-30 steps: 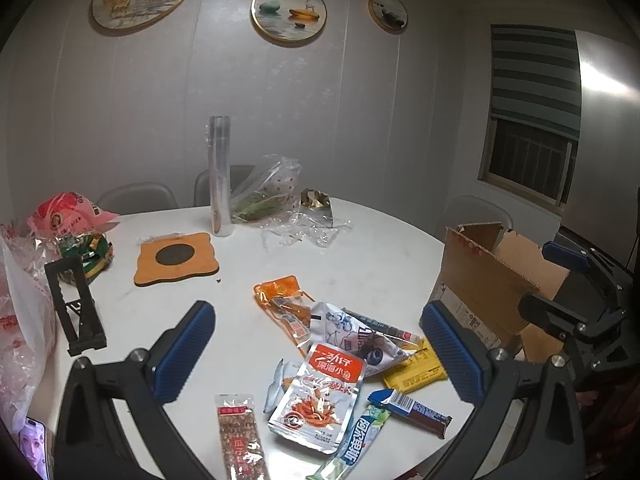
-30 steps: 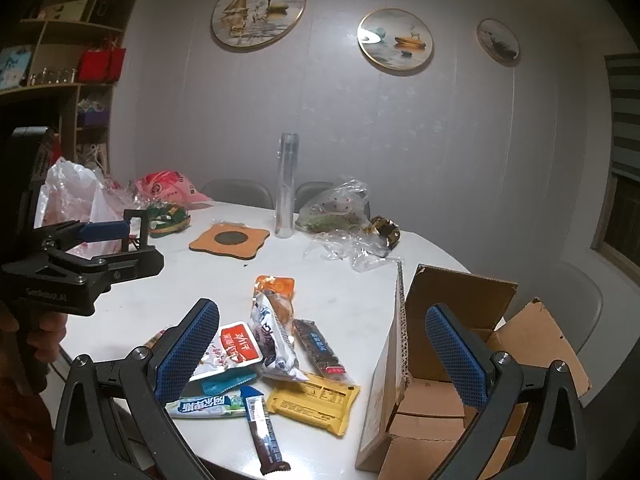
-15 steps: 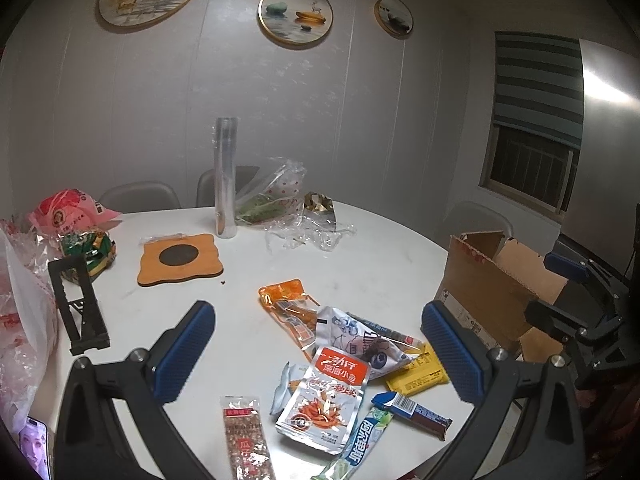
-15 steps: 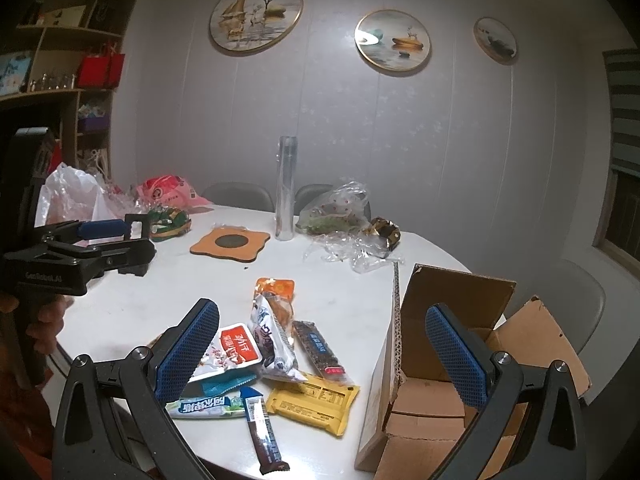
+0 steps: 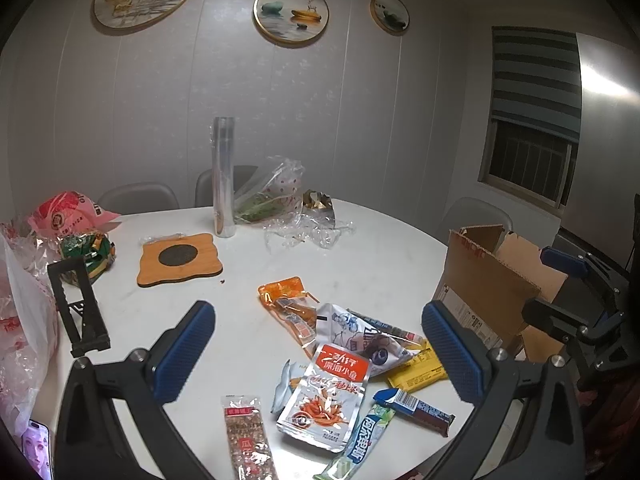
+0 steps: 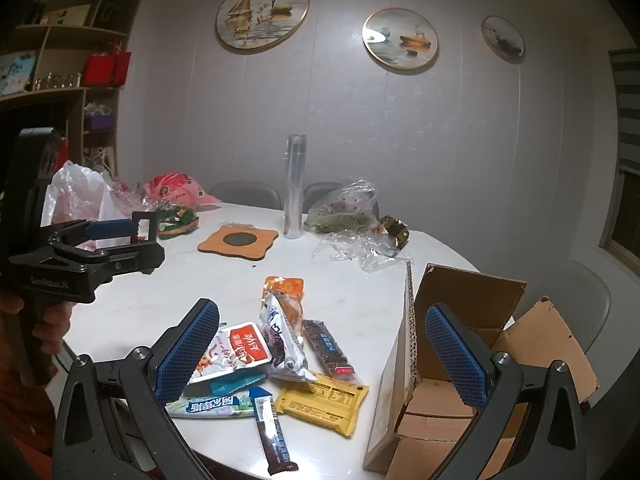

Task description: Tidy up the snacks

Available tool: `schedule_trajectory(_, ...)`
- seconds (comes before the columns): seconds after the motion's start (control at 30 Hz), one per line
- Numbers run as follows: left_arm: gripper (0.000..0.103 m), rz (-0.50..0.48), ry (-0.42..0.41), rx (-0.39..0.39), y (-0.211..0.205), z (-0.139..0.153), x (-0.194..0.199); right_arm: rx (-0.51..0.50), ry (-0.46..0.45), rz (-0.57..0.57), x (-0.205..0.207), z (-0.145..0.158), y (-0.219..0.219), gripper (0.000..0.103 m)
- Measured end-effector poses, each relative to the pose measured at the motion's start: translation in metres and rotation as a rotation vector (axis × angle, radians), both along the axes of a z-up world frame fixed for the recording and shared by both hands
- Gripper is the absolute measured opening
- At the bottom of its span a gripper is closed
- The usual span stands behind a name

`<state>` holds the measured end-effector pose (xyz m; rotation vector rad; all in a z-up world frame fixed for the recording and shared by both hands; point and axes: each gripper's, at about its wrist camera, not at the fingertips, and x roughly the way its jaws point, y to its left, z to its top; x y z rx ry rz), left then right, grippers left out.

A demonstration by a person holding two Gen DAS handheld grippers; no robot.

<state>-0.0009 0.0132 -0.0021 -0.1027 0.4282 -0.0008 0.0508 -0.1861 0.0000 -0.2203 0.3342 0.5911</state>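
Note:
Several snack packets lie in a heap on the white round table (image 5: 240, 320): a red-and-silver pouch (image 5: 326, 396), an orange packet (image 5: 286, 300), a yellow packet (image 5: 416, 370), a blue-ended bar (image 5: 414, 406) and a brown grain bar (image 5: 248, 440). The same heap shows in the right wrist view, with the yellow packet (image 6: 324, 402) nearest. An open cardboard box (image 6: 460, 360) stands right of the heap. My left gripper (image 5: 316, 354) is open and empty above the heap. My right gripper (image 6: 320, 354) is open and empty above the heap and box edge.
A bamboo coaster (image 5: 180, 260), a tall clear tube (image 5: 223, 178), crumpled clear bags (image 5: 288, 208), pink and green bags (image 5: 72, 220) and a black phone stand (image 5: 80, 308) sit further back. A phone (image 5: 38, 448) lies at the near left edge. Chairs stand behind the table.
Both grippers have drifted slightly; the left view has tilted a little so the snacks sit a bit lower and further. Both stay open. Nothing on the table has moved.

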Motion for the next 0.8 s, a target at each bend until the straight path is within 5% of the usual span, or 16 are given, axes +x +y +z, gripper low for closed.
schedule_trajectory(0.63,0.102,-0.013,0.003,0.006,0.000,-0.001,0.000,0.002,-0.021,0.024,-0.008,-0.002,0.003,0.102)
schedule_trajectory(0.8,0.102,-0.028,-0.005,0.001,0.002,-0.004,-0.002,-0.011,-0.060,0.048,-0.015,-0.001,0.010,0.083)
